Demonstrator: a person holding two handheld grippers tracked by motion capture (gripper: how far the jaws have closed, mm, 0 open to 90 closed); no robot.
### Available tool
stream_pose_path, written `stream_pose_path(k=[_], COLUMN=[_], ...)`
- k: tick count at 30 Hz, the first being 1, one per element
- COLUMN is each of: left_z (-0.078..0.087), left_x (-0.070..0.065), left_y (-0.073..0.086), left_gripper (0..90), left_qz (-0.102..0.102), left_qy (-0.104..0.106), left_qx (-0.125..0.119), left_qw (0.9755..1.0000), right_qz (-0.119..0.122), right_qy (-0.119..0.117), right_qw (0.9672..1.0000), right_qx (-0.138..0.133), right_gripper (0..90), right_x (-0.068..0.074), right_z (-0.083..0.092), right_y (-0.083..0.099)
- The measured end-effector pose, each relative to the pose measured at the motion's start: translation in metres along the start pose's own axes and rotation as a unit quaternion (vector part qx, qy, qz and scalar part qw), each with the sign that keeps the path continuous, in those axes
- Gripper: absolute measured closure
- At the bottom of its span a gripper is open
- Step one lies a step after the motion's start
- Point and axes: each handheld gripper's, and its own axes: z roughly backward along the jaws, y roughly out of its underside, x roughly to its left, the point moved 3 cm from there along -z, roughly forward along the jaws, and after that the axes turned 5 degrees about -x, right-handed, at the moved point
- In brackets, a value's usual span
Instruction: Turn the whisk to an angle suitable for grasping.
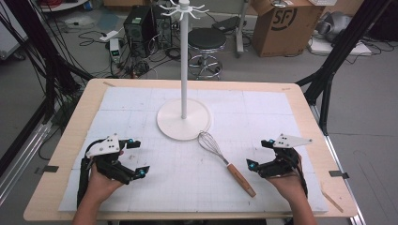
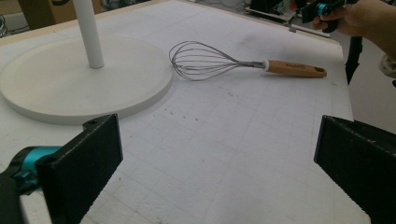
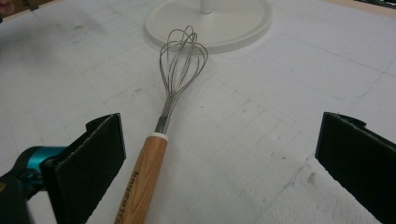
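Observation:
A whisk [image 1: 225, 161] with a wire head and a wooden handle lies flat on the white mat, its head next to the round base of a white hook stand [image 1: 184, 119]. My left gripper [image 1: 139, 158] rests at the mat's left, open and empty, facing the whisk [image 2: 233, 63] from a distance. At the right my right gripper [image 1: 258, 153] stands open just beside the handle. In the right gripper view the handle [image 3: 144, 177] lies near the left jaw of my right gripper [image 3: 219, 163], untouched. The left gripper [image 2: 219, 168] has only bare mat between its jaws.
The stand's tall pole [image 1: 184, 61] rises from its base [image 2: 79, 79] at the mat's middle back, with hooks at the top. The mat covers a wooden table [image 1: 75, 122]. A stool [image 1: 206, 42], boxes and cables stand on the floor beyond.

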Motion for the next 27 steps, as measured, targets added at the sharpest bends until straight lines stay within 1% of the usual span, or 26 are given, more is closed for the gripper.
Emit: stream_pose_path(k=[1,4,6,7,8,10,11,13,15,16,17,18,20,21,22,23,25,27], left_z=[0.0,0.0,0.0,0.0,-0.001,-0.001,-0.001,-0.002,-0.003,-0.003,-0.003,-0.003,-0.004,-0.004,-0.004,-0.004,-0.004,-0.004], left_x=[0.0,0.001,0.001,0.001,0.002,0.002,0.002,0.002,0.003,0.003,0.003,0.003,0.003,0.003,0.003,0.003,0.003,0.003], left_y=[0.0,0.001,0.002,0.002,0.002,0.003,0.003,0.003,0.004,0.004,0.004,0.005,0.005,0.005,0.005,0.005,0.005,0.005], left_gripper=[1.6,1.6,1.6,1.6,1.6,1.6,1.6,1.6,1.7,1.7,1.7,1.6,1.6,1.6,1.7,1.6,1.7,1.7], left_qz=[0.0,0.0,0.0,0.001,0.002,0.002,0.002,0.004,0.003,0.003,0.003,0.003,0.003,0.003,0.003,0.003,0.002,0.001], left_qy=[-0.001,-0.003,-0.003,-0.004,-0.003,-0.003,-0.004,-0.002,-0.002,-0.002,-0.002,-0.002,-0.002,-0.002,-0.002,-0.001,-0.002,-0.002], left_qx=[0.0,0.003,0.005,0.006,0.004,0.004,0.004,0.005,0.007,0.008,0.009,0.01,0.011,0.011,0.011,0.011,0.012,0.013], left_qw=[1.0,1.0,1.0,1.0,1.0,1.0,1.0,1.0,1.0,1.0,1.0,0.9999,0.9999,0.9999,0.9999,0.9999,0.9999,0.9999], right_qz=[0.0,0.004,0.006,0.008,0.013,0.013,0.019,0.02,0.026,0.034,0.034,0.04,0.047,0.047,0.06,0.065,0.067,0.069], right_qy=[0.0,0.011,0.012,0.01,0.013,0.013,0.011,0.009,0.009,0.005,0.005,0.005,0.004,0.004,0.009,0.008,0.007,0.003], right_qw=[1.0,0.9999,0.9999,0.9998,0.9997,0.9996,0.9994,0.9994,0.9991,0.9985,0.9985,0.9976,0.9963,0.9963,0.994,0.9928,0.9913,0.9899], right_qx=[0.0,0.01,0.011,0.013,0.018,0.021,0.025,0.027,0.033,0.044,0.044,0.056,0.071,0.071,0.091,0.1,0.113,0.123], right_gripper=[0.5,0.5,0.5,0.5,0.5,0.5,0.5,0.5,0.5,0.7,0.7,2.7,4.0,4.0,4.3,4.9,6.2,11.5], right_x=[0.0,0.002,0.002,0.003,0.004,0.006,0.008,0.009,0.013,0.017,0.017,0.021,0.026,0.026,0.03,0.032,0.035,0.038], right_z=[0.0,-0.002,-0.002,-0.002,-0.003,-0.003,-0.006,-0.007,-0.01,-0.016,-0.016,-0.021,-0.028,-0.028,-0.034,-0.037,-0.042,-0.047], right_y=[0.0,0.0,0.0,-0.001,-0.001,-0.001,-0.001,-0.001,-0.001,0.0,0.0,0.001,0.004,0.004,0.006,0.007,0.01,0.012])
